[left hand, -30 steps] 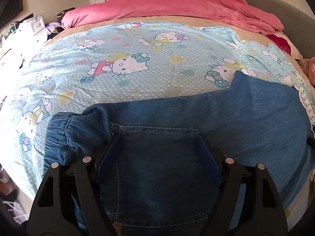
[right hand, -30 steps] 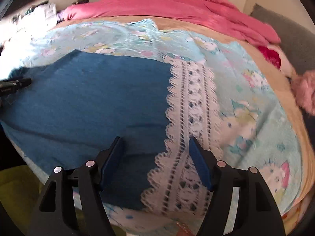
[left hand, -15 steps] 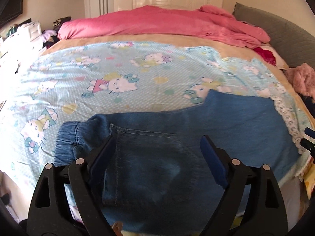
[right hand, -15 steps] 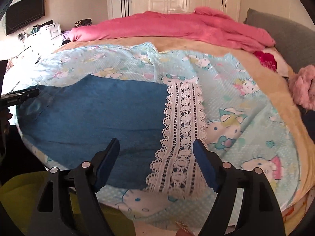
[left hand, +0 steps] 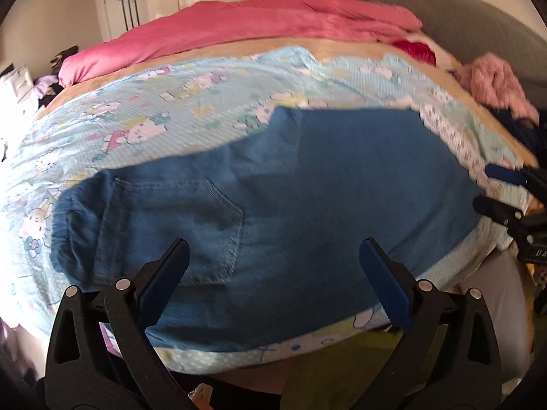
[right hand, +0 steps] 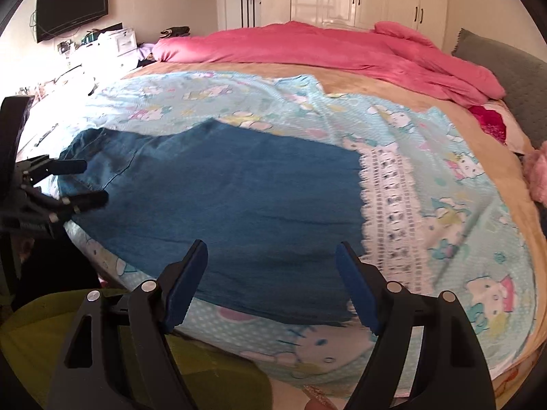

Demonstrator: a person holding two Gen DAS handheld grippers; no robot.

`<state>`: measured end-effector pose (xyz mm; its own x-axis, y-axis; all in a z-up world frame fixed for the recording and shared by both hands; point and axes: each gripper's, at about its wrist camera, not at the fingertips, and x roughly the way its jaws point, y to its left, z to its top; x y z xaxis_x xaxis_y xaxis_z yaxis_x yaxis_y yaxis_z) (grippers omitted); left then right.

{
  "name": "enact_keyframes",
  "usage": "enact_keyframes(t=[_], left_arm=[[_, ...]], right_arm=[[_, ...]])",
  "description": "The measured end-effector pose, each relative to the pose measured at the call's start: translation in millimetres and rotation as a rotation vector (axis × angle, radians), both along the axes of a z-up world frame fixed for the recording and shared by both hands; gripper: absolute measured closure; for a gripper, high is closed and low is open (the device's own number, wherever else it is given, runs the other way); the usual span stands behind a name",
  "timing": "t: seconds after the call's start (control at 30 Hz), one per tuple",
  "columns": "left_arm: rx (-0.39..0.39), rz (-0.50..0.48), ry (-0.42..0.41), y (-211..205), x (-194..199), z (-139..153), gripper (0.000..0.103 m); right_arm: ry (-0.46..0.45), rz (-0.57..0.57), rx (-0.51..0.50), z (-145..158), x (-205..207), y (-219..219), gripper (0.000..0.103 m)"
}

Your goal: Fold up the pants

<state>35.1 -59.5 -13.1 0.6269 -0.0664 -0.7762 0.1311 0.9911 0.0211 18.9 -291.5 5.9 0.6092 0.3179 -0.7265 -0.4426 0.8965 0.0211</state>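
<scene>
Folded denim pants (left hand: 307,188) flat on the cartoon-print sheet (left hand: 205,102) at the near edge of the bed, waistband and pocket to the left, lace trim (right hand: 389,212) just beside the right end. Left tongs (left hand: 273,273) spread wide, just been opening, gripping nothing, hovering over the pocket area. Right tongs (right hand: 271,276) also apart, empty, above the pants' right part.

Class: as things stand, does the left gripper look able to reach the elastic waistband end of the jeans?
Probably yes. The left gripper hangs open and empty above the jeans, and nothing lies between it and the waistband to its left.
</scene>
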Motion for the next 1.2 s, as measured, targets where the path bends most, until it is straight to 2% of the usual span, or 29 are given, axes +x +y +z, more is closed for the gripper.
enact_keyframes(t=[0.17, 0.27, 0.67, 0.77, 0.87, 1.0, 1.1, 1.2], left_arm=[[0.06, 0.019, 0.112, -3, 3, -32, 0.01], [0.062, 0.014, 0.117, -2, 3, -35, 0.01], [0.059, 0.013, 0.119, -3, 3, -34, 0.01], [0.042, 0.016, 0.105, -3, 1, -28, 0.01], [0.019, 0.012, 0.048, -1, -6, -11, 0.01], [-0.007, 0.01, -0.008, -1, -13, 9, 0.01], [-0.027, 0.009, -0.033, -2, -17, 20, 0.01], [-0.033, 0.004, -0.049, -5, -20, 26, 0.01]], right_arm=[[0.073, -0.039, -0.058, -19, 8, -2, 0.027], [0.146, -0.087, -0.053, -34, 11, -22, 0.028], [0.14, -0.113, -0.028, -35, 1, -35, 0.027], [0.133, -0.119, 0.035, -24, -1, -43, 0.027], [0.119, -0.125, 0.088, -12, -2, -50, 0.026], [0.086, -0.119, 0.108, -1, -6, -49, 0.023], [0.07, -0.118, 0.123, 5, -7, -48, 0.013], [0.05, -0.12, 0.145, 12, -8, -49, 0.012]])
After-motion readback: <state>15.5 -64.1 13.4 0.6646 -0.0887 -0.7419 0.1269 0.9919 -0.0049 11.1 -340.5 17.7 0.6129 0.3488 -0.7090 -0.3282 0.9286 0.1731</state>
